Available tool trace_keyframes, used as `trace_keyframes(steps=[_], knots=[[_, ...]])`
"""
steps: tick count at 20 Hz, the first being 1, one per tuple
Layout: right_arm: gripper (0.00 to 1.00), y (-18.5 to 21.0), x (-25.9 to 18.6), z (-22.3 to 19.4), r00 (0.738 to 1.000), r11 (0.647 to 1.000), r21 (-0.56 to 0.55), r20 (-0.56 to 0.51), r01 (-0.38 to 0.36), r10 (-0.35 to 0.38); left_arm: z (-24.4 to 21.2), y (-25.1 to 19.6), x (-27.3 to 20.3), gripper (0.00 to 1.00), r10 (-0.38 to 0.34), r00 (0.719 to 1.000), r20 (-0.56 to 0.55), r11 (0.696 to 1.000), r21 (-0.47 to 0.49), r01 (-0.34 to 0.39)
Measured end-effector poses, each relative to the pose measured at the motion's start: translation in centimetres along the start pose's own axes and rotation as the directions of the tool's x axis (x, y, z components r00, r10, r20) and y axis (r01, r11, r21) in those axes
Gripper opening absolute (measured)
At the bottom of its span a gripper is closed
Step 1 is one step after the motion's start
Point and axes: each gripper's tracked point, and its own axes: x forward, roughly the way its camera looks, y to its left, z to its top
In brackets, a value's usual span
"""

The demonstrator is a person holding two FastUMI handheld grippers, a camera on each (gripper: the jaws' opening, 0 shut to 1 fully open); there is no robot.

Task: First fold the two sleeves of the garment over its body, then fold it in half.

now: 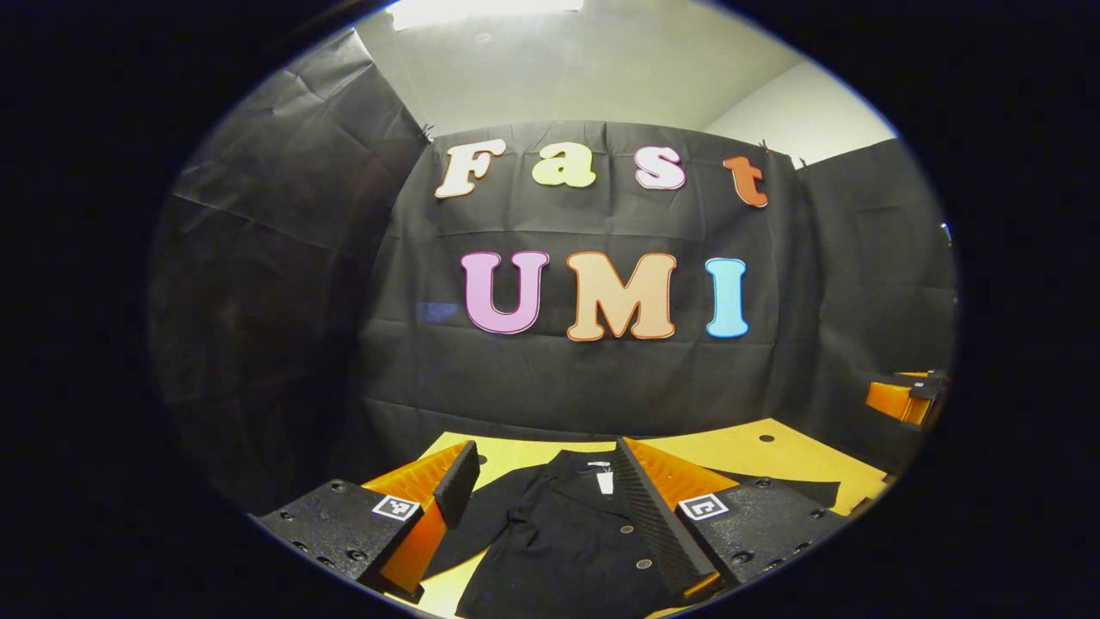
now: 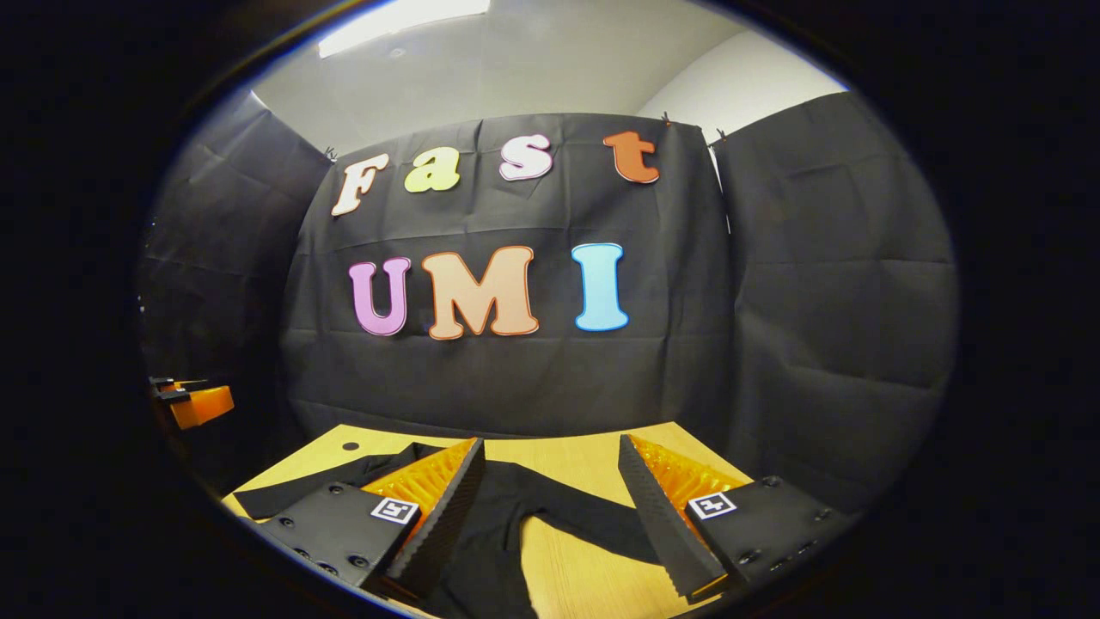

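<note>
garment point(image 1: 559, 533) lies flat on table point(image 2: 584, 468), sleeves unfolded. both grippers point(image 1: 541, 507) point(image 2: 550, 507) held apart, empty. risk: thin cloth missed, or both layers dragged.

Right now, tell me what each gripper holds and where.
Nothing. The left gripper and right gripper are open above the black shirt, sleeves unfolded.

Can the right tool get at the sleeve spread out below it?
Probably yes. The right tool is open above the sleeve, which lies flat on the wooden table with nothing between them.
</note>
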Motion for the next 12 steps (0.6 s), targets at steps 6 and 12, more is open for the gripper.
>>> trace_keyframes(steps=[6, 12], knots=[[0.98, -4.2, 1.6, -0.1, 0.998, 0.998, -0.008, 0.011, 0.054, -0.054, 0.2, 0.2, 0.3, 0.92, 0.028, 1.000, 0.003, 1.000, 0.009, -0.028], [0.98, -8.4, 3.8, -3.0, 0.992, 0.993, 0.005, -0.042, 0.117, -0.116, 0.0, 0.2, 0.1, 0.92, 0.062, 0.998, -0.003, 0.997, 0.047, -0.062]])
